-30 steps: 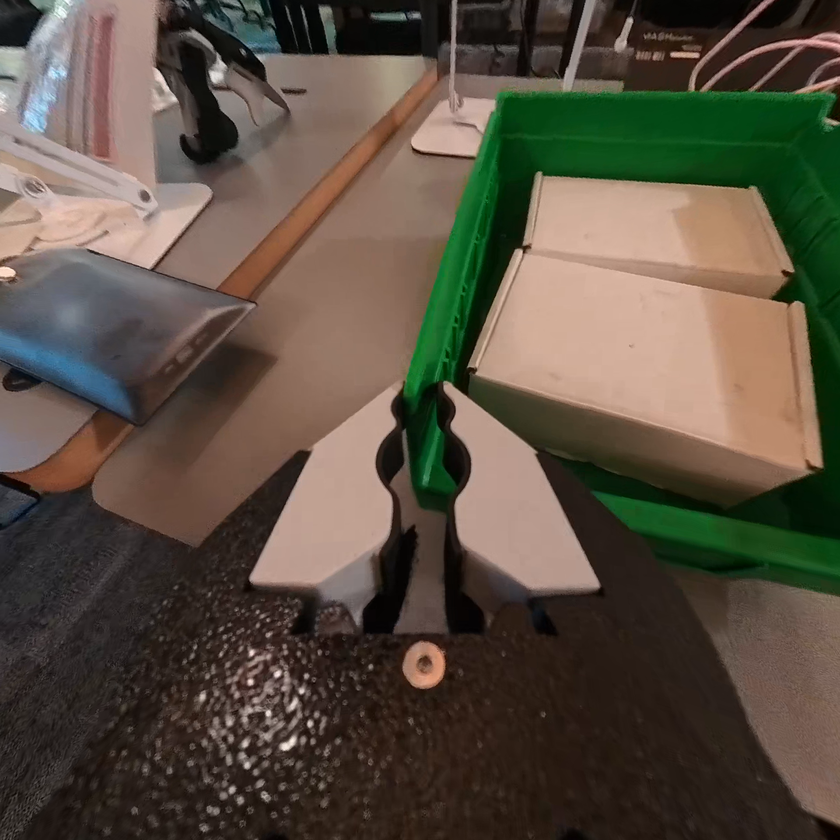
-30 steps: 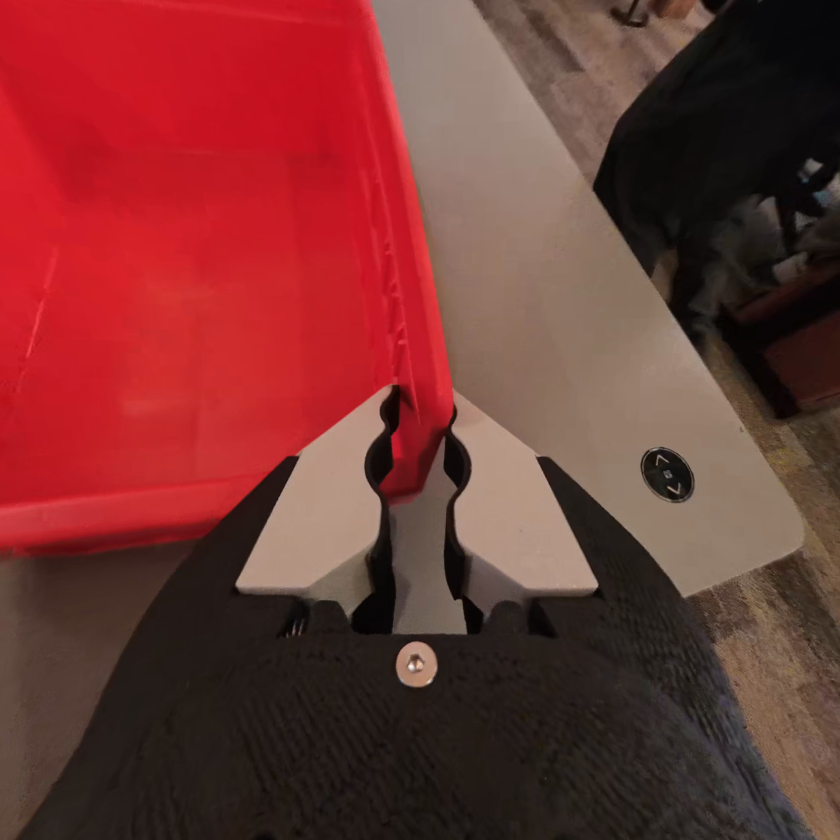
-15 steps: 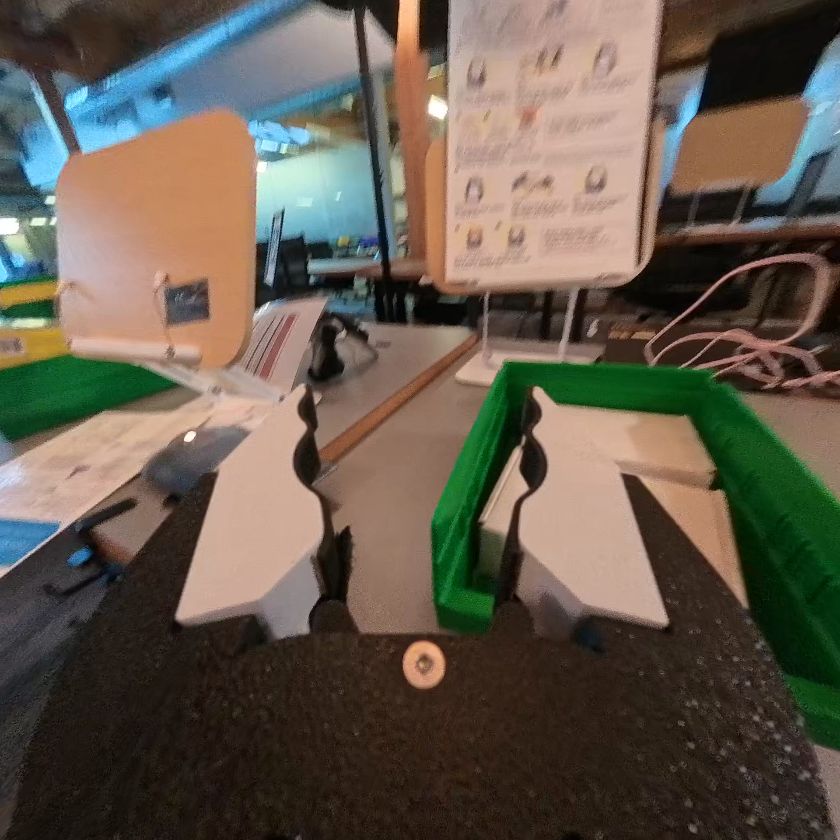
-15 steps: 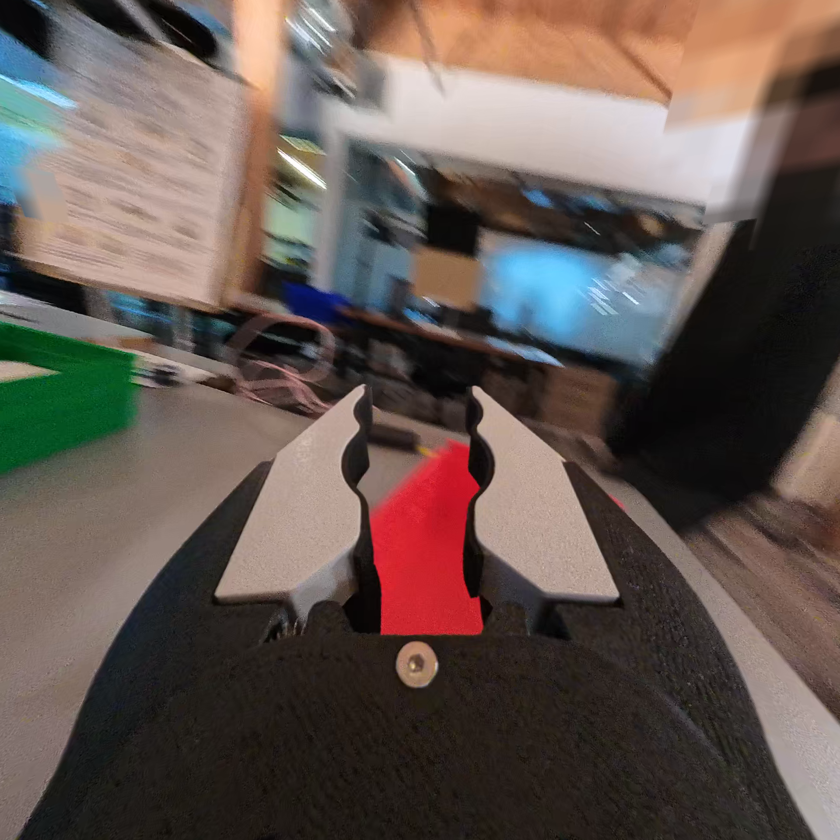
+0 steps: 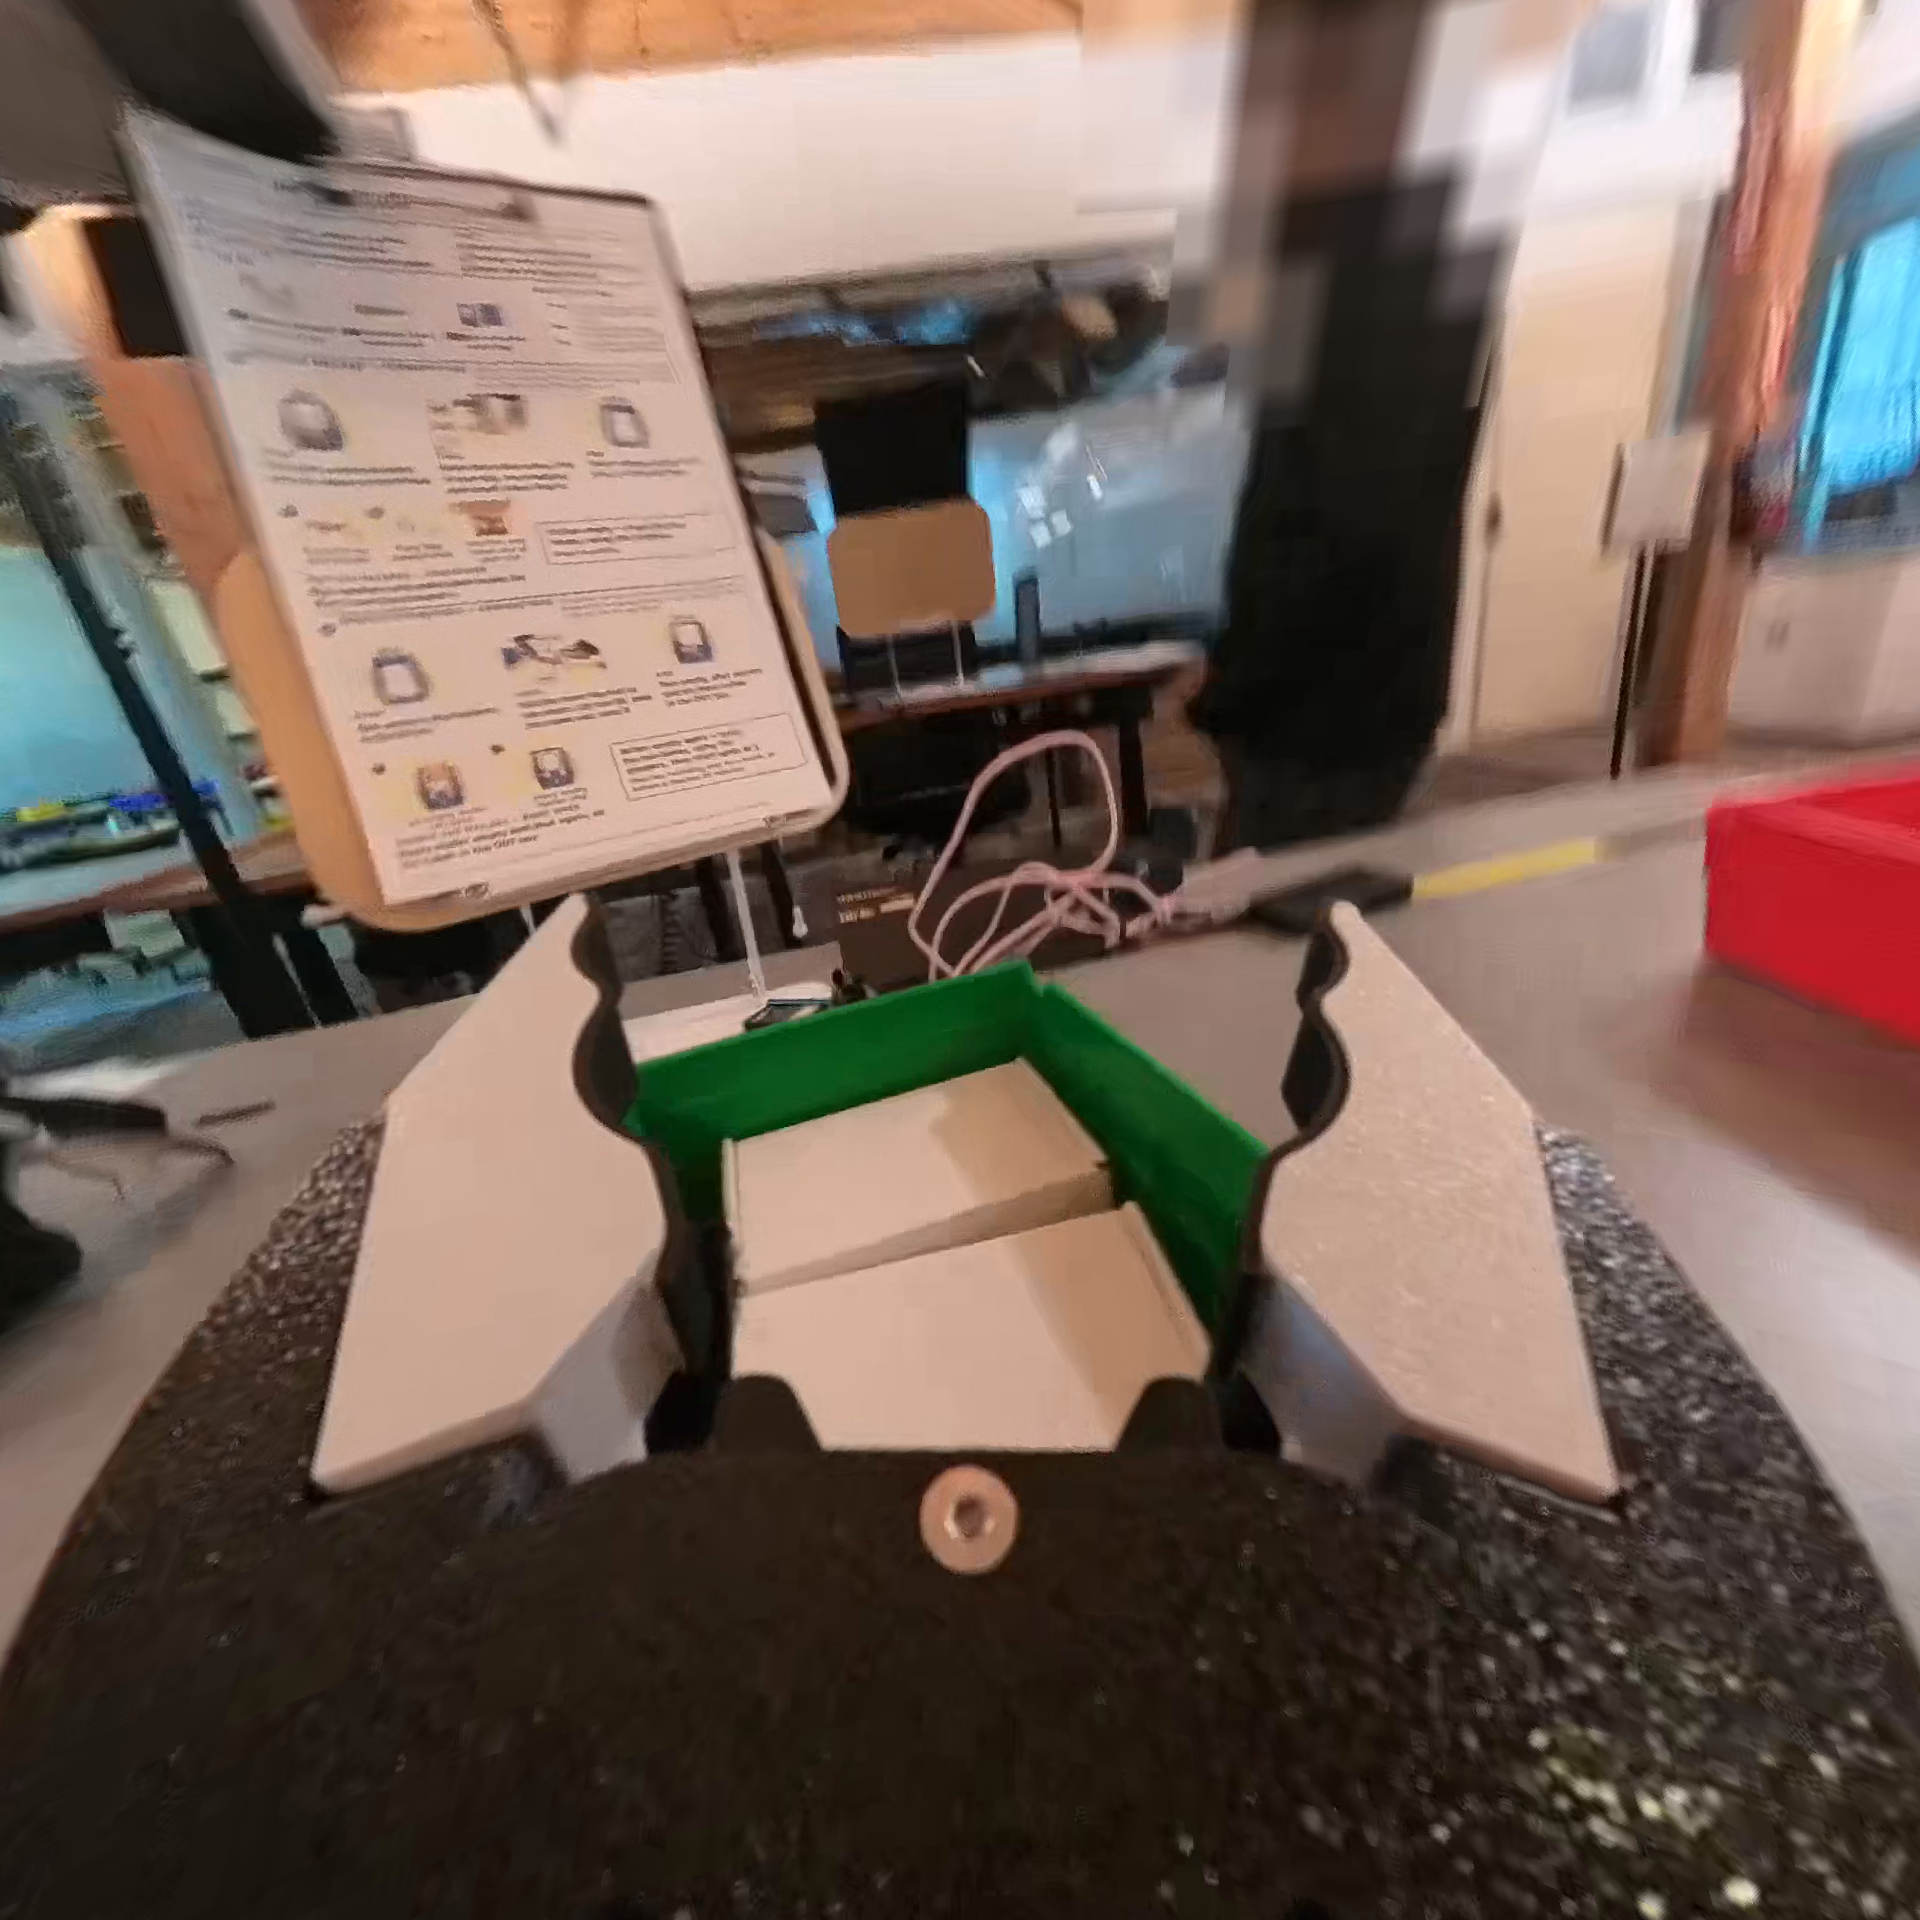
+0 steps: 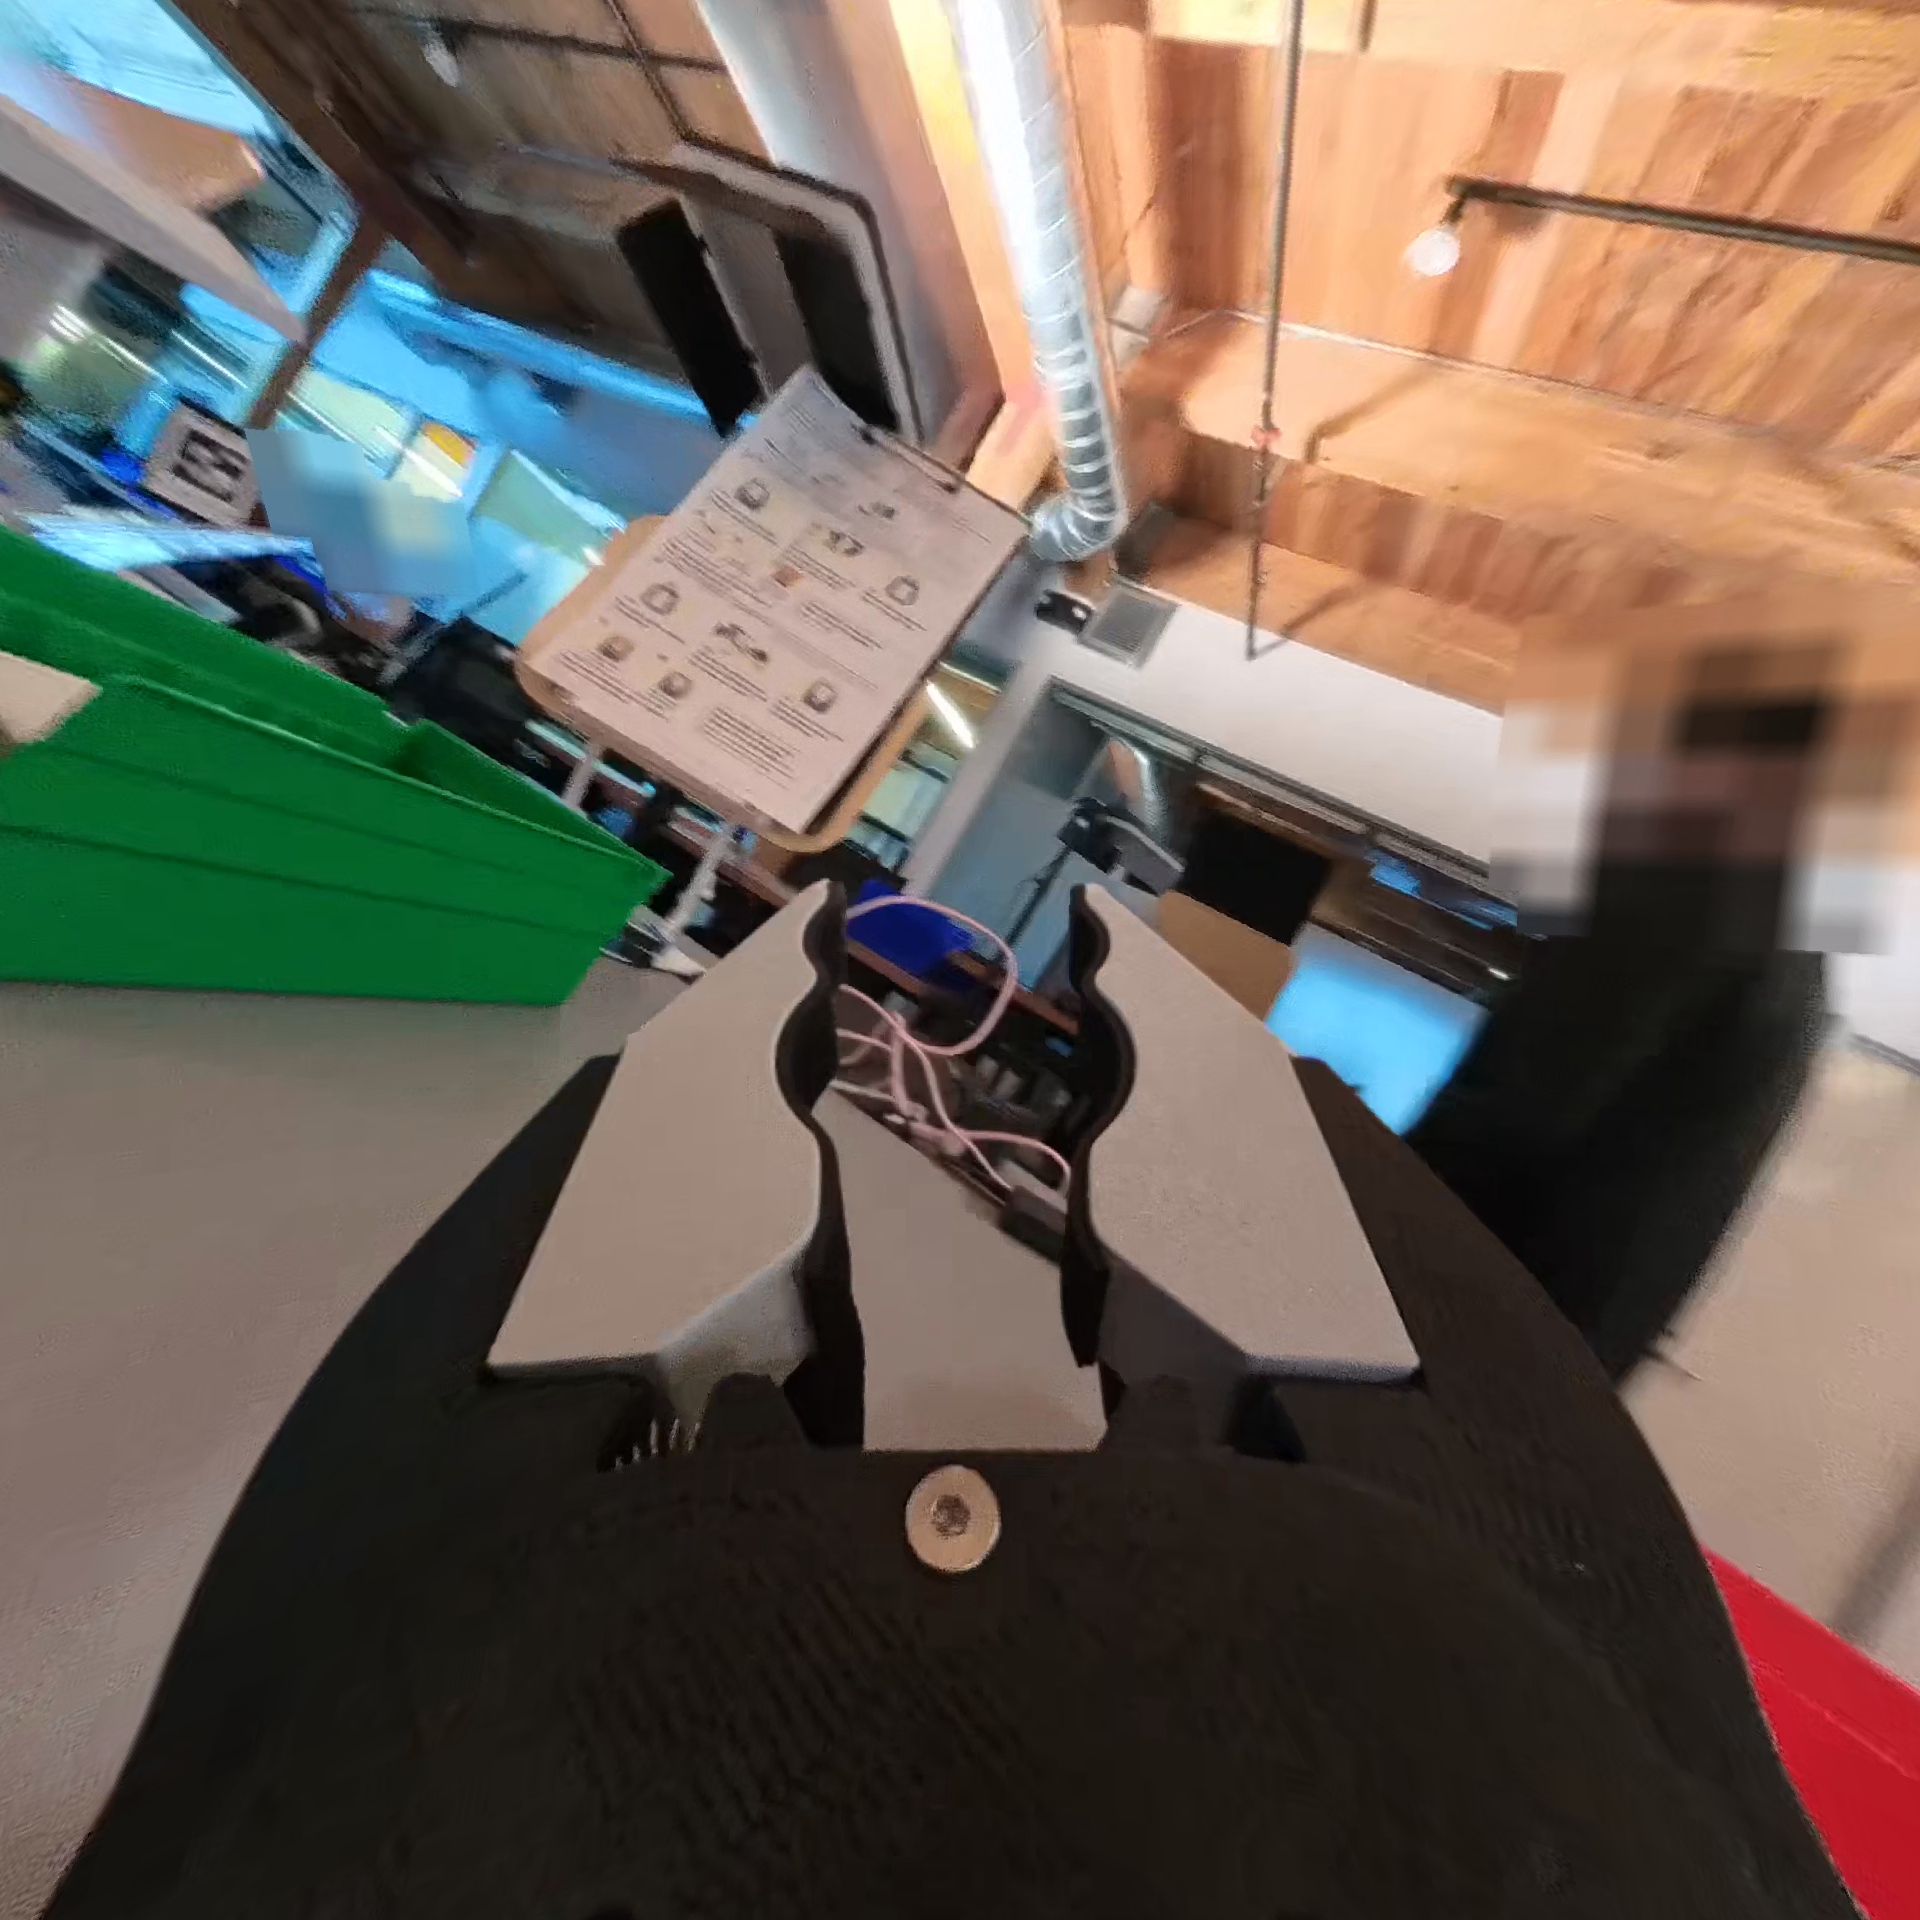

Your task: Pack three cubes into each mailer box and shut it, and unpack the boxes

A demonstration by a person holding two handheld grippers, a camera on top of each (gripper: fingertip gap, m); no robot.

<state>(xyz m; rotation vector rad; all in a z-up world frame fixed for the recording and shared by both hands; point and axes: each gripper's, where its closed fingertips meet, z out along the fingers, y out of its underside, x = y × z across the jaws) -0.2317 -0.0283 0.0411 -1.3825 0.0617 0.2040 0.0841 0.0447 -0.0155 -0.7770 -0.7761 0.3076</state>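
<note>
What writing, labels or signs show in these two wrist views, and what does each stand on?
I quote no writing; here is what bears it.
Printed instruction sheet on the tan clipboard stand: text and small pictures, blurred.
Black box behind the green plastic bin: a small pale label, too small to read.
White cardboard mailer boxes, green plastic bin, red plastic bin: no writing visible.

The left gripper (image 5: 956,940) is built on a black, grainy, speckled body, from which 2 pale grey wedge-shaped fingers (image 5: 488,1195) are projected. Wavy black pads are fitted along their inner edges. A silver socket screw (image 5: 968,1524) is set centrally. The right gripper (image 6: 951,925) is made alike, with a finely ribbed black body.
</note>
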